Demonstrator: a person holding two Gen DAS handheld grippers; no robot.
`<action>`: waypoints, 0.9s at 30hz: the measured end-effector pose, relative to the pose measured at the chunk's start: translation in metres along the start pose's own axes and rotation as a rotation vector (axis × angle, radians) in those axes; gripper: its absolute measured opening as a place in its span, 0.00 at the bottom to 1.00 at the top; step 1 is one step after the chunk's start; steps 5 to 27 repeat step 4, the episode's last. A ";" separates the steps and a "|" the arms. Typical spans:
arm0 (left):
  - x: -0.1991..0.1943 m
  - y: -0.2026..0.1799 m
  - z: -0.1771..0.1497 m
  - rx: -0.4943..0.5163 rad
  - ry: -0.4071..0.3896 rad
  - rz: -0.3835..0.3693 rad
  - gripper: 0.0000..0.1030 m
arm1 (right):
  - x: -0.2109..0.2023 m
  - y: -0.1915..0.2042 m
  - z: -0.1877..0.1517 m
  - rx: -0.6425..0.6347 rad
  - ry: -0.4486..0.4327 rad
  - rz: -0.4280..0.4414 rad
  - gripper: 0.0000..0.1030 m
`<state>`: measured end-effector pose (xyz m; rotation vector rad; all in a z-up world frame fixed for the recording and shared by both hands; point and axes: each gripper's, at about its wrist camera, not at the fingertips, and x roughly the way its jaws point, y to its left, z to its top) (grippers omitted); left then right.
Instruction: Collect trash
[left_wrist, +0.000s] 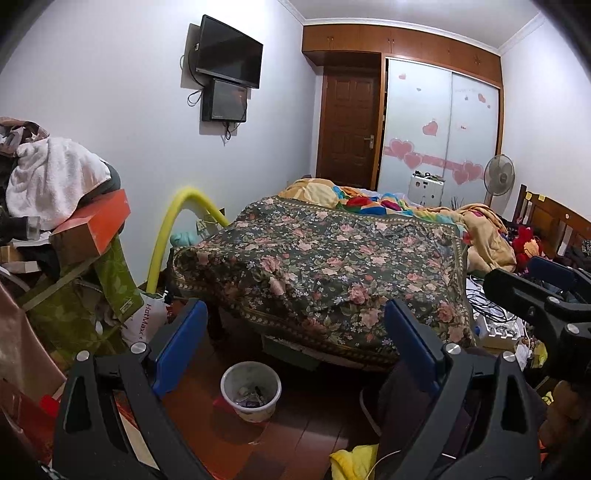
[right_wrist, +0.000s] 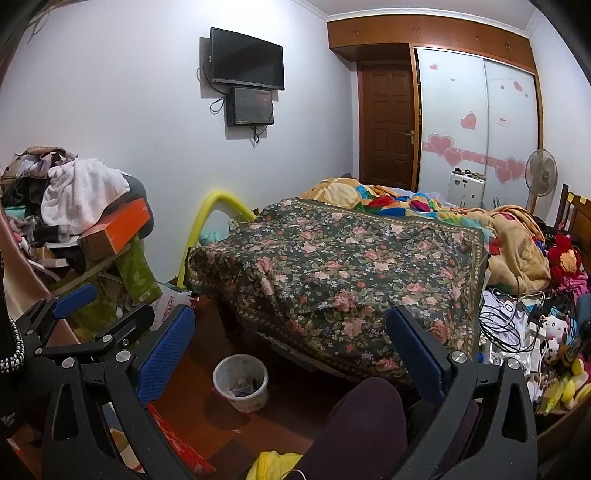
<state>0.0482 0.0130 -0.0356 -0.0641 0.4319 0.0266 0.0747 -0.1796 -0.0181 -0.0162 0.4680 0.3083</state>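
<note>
Left gripper (left_wrist: 295, 350): your blue-padded fingers are spread wide, nothing between them, held above the floor.
Right gripper (right_wrist: 291, 350): your fingers are released too, wide gap, nothing in them; it also shows at the right edge of the left view.
Trash target: small white plastic bin (left_wrist: 251, 391) with scraps inside stands on the dark red wooden floor (left_wrist: 295, 435), just beside the near corner of the bed, below and between your left fingers.
Bed edge: dark floral bedspread (left_wrist: 325, 273) hangs over the near side, its hem close to the bin.
Left side: cluttered pile with an orange box (left_wrist: 92, 229) and a white towel (left_wrist: 55, 177) overhangs the floor strip.
Open room: narrow bare floor around the bin, between pile and bed.
Near edge: yellow cloth (left_wrist: 351, 461) lies on the floor at the bottom; your dark-clothed knee (right_wrist: 362, 424) sits between the right fingers.
</note>
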 end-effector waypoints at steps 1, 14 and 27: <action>0.000 0.000 0.000 -0.002 -0.001 -0.002 0.94 | 0.000 0.000 0.000 0.001 -0.001 0.000 1.00; -0.001 0.000 0.001 -0.007 -0.004 -0.002 0.94 | 0.000 -0.001 0.000 0.002 0.000 0.000 1.00; -0.001 0.000 0.001 -0.007 -0.004 -0.002 0.94 | 0.000 -0.001 0.000 0.002 0.000 0.000 1.00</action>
